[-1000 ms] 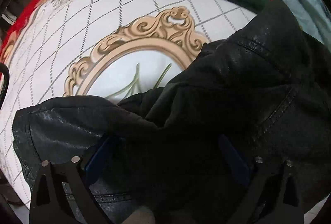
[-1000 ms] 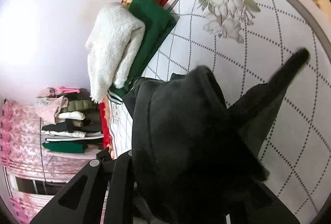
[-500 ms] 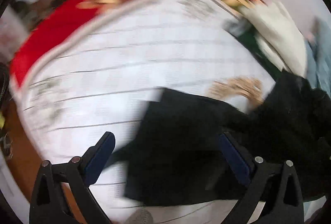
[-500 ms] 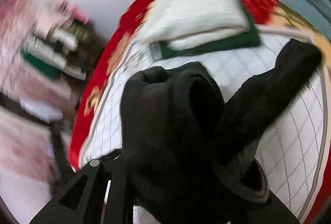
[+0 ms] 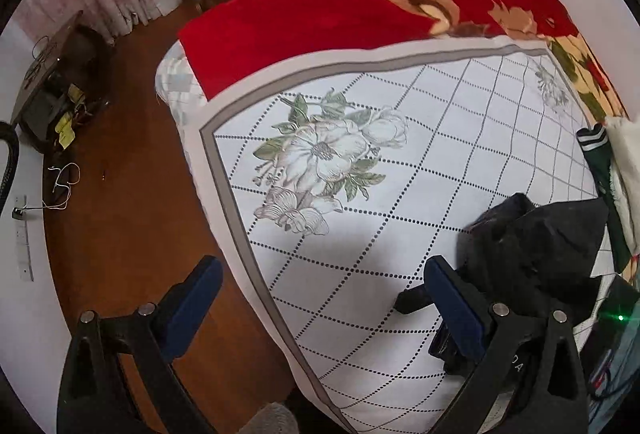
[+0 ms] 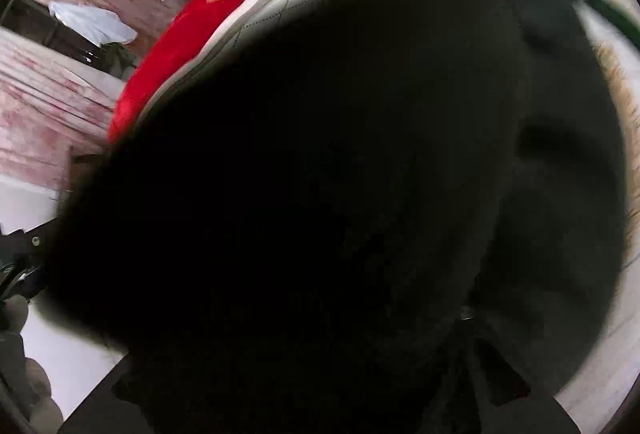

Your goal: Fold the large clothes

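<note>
- The left gripper (image 5: 320, 294), with blue-padded fingers (image 5: 192, 298), hangs wide apart and empty over the corner of the white quilted bedspread (image 5: 400, 193) with its grey flower print.
- The crumpled black leather-look jacket (image 5: 536, 246) lies on that bedspread at right, beside a folded green garment (image 5: 600, 161).
- In the right wrist view the jacket (image 6: 320, 193) blots out nearly everything; the right gripper's jaws have just been opening, yet they are hidden, so any grip cannot be judged.

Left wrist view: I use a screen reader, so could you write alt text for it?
The open left gripper hangs empty over the corner of a bed with a white flowered quilt. A crumpled black jacket lies at the right, beside its right finger. A red blanket lies beyond, wooden floor to the left.
</note>
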The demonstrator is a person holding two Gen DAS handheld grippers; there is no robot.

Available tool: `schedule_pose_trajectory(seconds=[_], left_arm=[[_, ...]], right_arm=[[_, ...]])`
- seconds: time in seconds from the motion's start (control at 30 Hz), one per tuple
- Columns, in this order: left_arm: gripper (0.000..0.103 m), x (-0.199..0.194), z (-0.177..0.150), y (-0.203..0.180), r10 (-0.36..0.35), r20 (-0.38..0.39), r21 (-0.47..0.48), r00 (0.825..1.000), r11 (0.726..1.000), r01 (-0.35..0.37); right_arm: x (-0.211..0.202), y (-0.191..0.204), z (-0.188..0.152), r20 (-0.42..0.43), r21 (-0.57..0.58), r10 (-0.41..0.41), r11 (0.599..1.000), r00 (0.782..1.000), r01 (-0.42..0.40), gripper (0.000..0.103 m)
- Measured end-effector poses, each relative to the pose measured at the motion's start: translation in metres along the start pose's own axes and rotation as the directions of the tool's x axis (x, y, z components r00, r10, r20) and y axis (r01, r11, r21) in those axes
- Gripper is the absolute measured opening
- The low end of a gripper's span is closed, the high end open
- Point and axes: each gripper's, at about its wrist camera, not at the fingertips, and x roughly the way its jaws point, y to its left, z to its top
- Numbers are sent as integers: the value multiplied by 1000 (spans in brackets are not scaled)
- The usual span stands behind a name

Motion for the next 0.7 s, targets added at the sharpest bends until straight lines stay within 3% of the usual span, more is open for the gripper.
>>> schedule_pose_trajectory(seconds=[0.03,0.07,0.1,0.13,0.23,0.37,0.43,0.47,0.5,0.53,0.57,0.63,0.7], left_arm=[[103,-5,2,-1,-7,7,1,1000,1000,7],[103,-7,6,-4,-17,12,3,1000,1000,17],[103,-14,9,-8,-37,20,6,999,999,37],[103,-21,12,-11,-53,31,8,998,999,53],[103,-40,22,-30,-121,65,32,991,992,119],[103,-37,21,-69,-165,55,107,985,982,158],[103,-20,12,-89,-131,49,156,990,980,122],[103,-8,7,-97,-101,44,180,994,979,92],[103,8,0,-105,-68,35,207,997,977,59],[103,28,-7,-110,-22,15,235,1000,972,18],[103,47,-14,-112,17,-7,255,1000,967,-14],[103,78,-27,-113,88,-61,301,994,951,-66],[103,94,-35,-107,106,-77,313,991,947,-77]], right_arm=[[-2,1,2,-15,4,24,1000,1000,-24,40],[-8,2,5,-47,7,83,997,995,-83,60],[-14,2,7,-72,20,155,988,985,-153,89],[-22,1,8,-95,35,206,978,974,-204,98],[-60,-5,2,-117,62,300,954,947,-295,100],[-107,-49,-8,-78,191,264,950,961,-245,100],[-123,-81,2,-29,253,196,950,980,-182,97],[-128,-93,8,-7,274,153,951,988,-146,86],[-129,-93,12,-1,286,115,952,993,-109,64],[-126,-102,21,-10,307,78,949,997,-71,52],[-119,-110,35,-21,328,77,942,997,-66,31],[-108,-113,61,-11,334,81,940,997,-73,28],[-92,-110,79,-12,290,69,955,998,-63,28]])
